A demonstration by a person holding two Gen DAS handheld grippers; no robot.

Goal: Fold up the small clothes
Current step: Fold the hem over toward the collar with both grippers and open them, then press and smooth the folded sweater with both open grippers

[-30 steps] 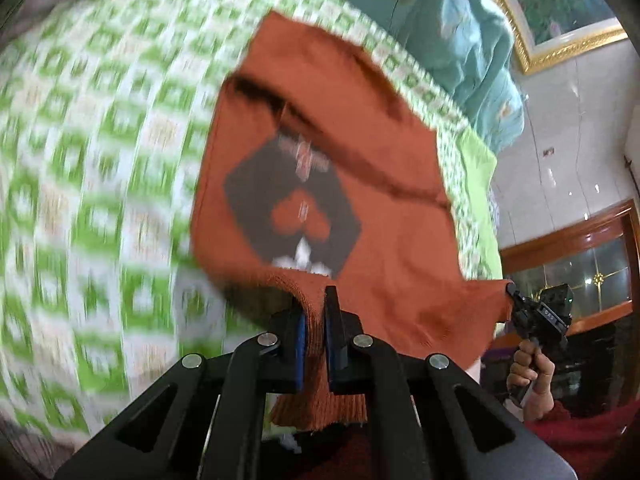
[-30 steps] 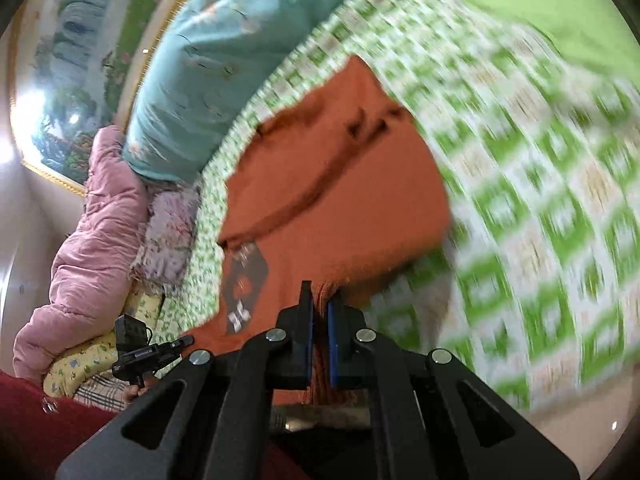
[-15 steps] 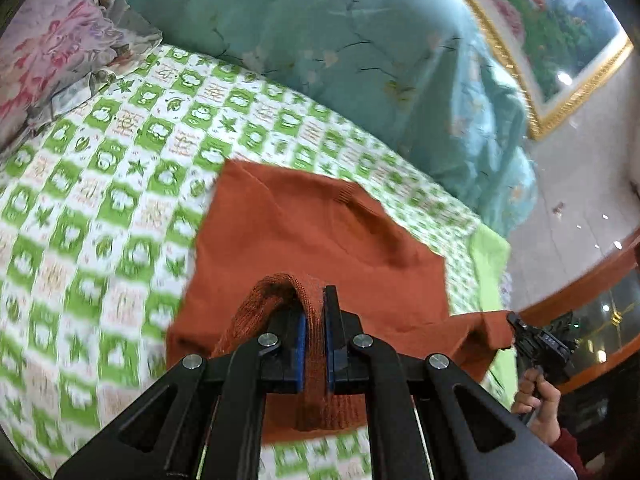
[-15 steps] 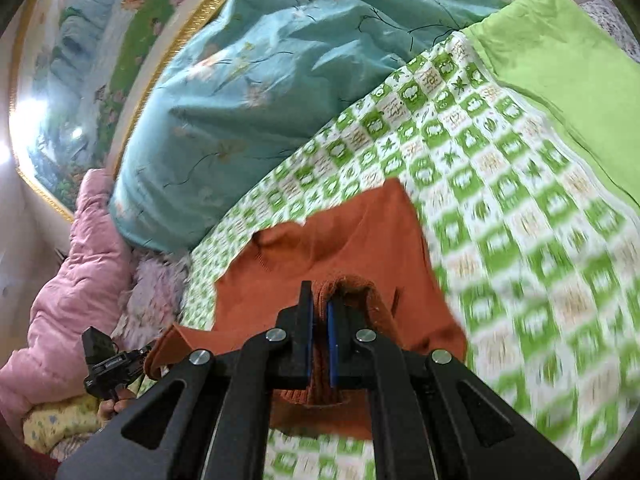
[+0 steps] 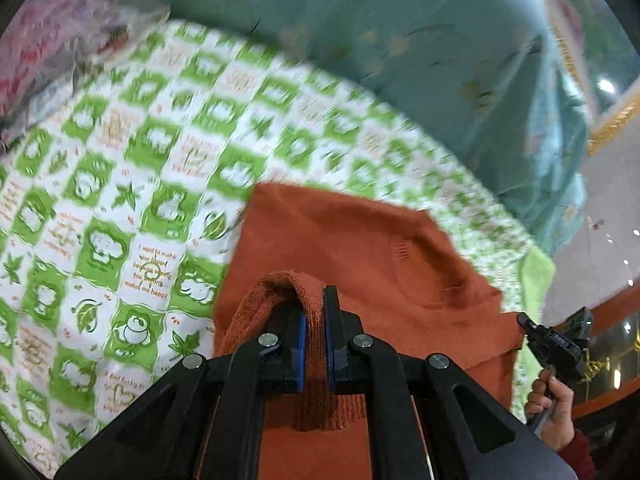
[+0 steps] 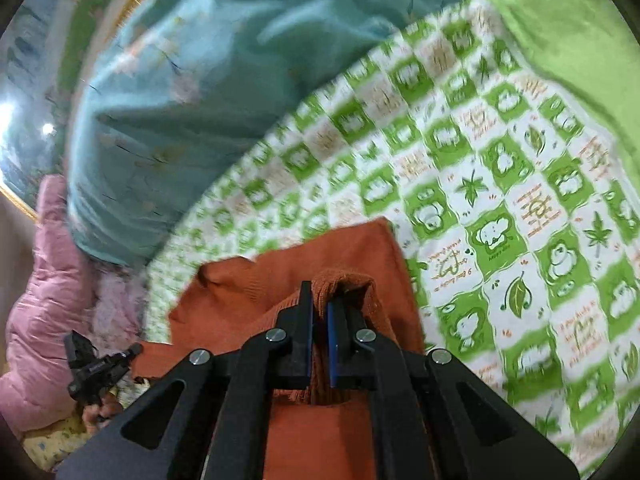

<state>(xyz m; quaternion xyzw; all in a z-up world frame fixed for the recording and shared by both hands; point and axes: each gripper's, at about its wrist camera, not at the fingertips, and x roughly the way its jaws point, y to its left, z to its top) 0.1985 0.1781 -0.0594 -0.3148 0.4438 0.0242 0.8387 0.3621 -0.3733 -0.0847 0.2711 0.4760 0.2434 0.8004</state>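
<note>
Fig. legend, both wrist views. L gripper (image 5: 314,330): fingers (image 5: 299,346) w/ blue pads pinched tight on a ribbed edge of the orange knit sweater (image 5: 360,248), fabric bunched into a loop at 11 o'clock of the tips. R gripper (image 6: 320,330): fingers (image 6: 307,332) likewise clamped on a ribbed edge of the same sweater (image 6: 240,296), fold humped at 1 o'clock of the tips. Each gripper also shows in the other's view, at 4 o'clock in the L view (image 5: 554,344) and 8 o'clock in the R view (image 6: 94,368), w/ the stretched hem between them.

Sweater: far portion lies on the bed, near portion lifted by both grips and hanging below the fingers. Judged handling: soft, light, stretchy knit; drapes and sags, not slippery, no fragility. Ribbed hem is thicker, so a sound place to hold; corners of the hem approx. give best control for laying a fold.

Surface: bed w/ green-and-white check sheet (image 5: 120,200), printed w/ leaves and cartoon figs. Teal quilt (image 6: 180,100) heaped at 12 o'clock; plain lime cloth (image 6: 580,40) at 2 o'clock in R view; pink padded jacket (image 6: 40,300) at 9 o'clock. Gilt-framed painting (image 5: 616,116) on wall at 2 o'clock in L view. Both frames motion-blurred.
</note>
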